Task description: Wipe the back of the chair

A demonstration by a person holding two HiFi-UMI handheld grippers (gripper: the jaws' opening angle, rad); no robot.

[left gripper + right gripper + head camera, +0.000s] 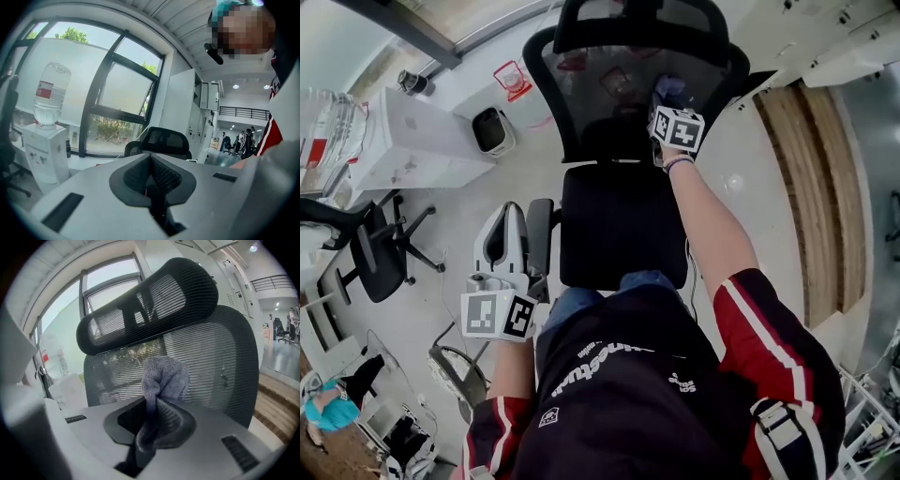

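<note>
office floor, r gripper (151, 420) w/ cloth (164, 378) by chair back (220, 366)

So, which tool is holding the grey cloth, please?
The right tool, clamping the grey cloth before the black mesh chair back; the left tool is empty.

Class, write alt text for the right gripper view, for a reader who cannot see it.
The right hand-held gripper is shut on a grey cloth, whose bunched end rises in front of a black mesh chair back. The chair's headrest curves above, with a large window behind.
</note>
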